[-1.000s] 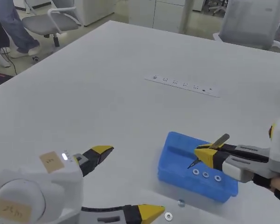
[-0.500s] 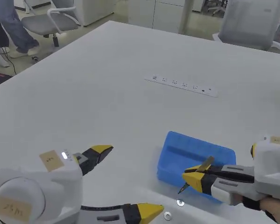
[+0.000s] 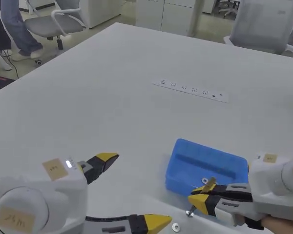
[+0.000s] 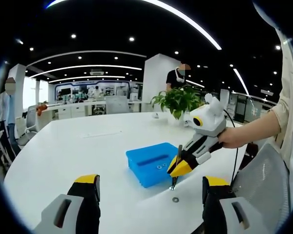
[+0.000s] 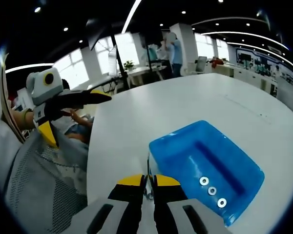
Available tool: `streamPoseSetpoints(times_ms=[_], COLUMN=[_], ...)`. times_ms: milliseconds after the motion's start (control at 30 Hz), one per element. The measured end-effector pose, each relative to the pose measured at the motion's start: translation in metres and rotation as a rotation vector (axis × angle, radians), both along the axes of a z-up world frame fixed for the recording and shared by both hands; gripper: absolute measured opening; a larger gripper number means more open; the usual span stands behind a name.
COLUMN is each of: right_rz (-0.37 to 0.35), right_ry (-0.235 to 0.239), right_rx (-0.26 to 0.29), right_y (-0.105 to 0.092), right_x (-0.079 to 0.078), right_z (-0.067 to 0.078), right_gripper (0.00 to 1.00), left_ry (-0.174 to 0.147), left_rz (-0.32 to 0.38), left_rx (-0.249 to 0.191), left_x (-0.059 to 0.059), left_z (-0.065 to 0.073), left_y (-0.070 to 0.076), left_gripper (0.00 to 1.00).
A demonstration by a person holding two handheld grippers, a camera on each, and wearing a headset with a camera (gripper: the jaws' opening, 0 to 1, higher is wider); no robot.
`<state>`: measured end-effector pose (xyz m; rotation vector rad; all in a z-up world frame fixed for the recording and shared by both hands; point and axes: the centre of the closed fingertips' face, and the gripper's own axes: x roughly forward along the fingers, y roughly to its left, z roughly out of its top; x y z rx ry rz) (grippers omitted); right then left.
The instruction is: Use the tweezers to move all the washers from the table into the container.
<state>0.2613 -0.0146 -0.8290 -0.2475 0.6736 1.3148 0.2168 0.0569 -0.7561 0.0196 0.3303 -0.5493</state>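
**Mia:** What is in the head view?

**Ben:** The left gripper [image 3: 133, 190] sits low on the left. Its jaws are wide apart and hold nothing. It has a tan sticker [image 3: 52, 166] on top, and the right gripper [image 3: 201, 201] has a small sticker [image 3: 270, 158]. The writing on both is too tiny to read.

**Mia:** And the right gripper?

**Ben:** Its jaws pinch the tweezers [image 3: 208, 185]. The tip is down at a loose washer [image 3: 189, 213] on the white table [image 3: 112, 97], just in front of the blue container [image 3: 205, 161]. It is not clear if the tip has hold of it. A second washer [image 3: 176, 226] lies close by.

**Mia:** What changed?

**Ben:** Half a second ago the tip hung above that loose washer. A second ago it was over the container. The left gripper has stayed put.

**Mia:** And the left gripper view?

**Ben:** Its own jaws stand far apart. The tweezers point down at the table, with the second washer just in front of the tip. A green plant [image 4: 178, 100] stands far behind.

**Mia:** And the right gripper view?

**Ben:** Its jaws are almost shut, with the tweezers between them. Three washers [image 5: 212, 190] lie in a row inside the container.
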Motion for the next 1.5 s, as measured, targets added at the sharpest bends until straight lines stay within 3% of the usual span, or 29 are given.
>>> streamPoseSetpoints(times_ms=[133, 733, 1067, 1200, 1367, 1433, 1500], right_rz=[0.014, 0.001, 0.073, 0.062, 0.038, 0.056, 0.009], right_ry=[-0.023, 0.002, -0.067, -0.089, -0.078, -0.118, -0.086], right_rx=[-0.015, -0.002, -0.029, -0.044, -0.037, -0.049, -0.024], right_y=[0.0, -0.002, 0.005, 0.001, -0.004, -0.005, -0.005], right_x=[-0.002, -0.008, -0.02, -0.015, -0.011, -0.012, -0.01], right_z=[0.0, 0.0, -0.002, -0.004, -0.005, -0.005, -0.004], right_gripper=[0.04, 0.04, 0.05, 0.04, 0.03, 0.02, 0.02], left_ry=[0.002, 0.001, -0.002, 0.0, 0.001, -0.001, 0.0], left_rz=[-0.006, -0.007, -0.001, 0.0, -0.003, -0.002, 0.001], left_rx=[0.003, 0.0, 0.0, 0.002, 0.004, 0.005, 0.004], left_x=[-0.001, 0.0, 0.0, 0.0, 0.0, 0.0, 0.0], left_z=[-0.001, 0.0, 0.0, 0.0, 0.0, 0.0, 0.0], left_y=[-0.001, -0.002, -0.001, 0.0, -0.001, 0.0, 0.0], left_gripper=[0.88, 0.88, 0.88, 0.87, 0.87, 0.87, 0.87])
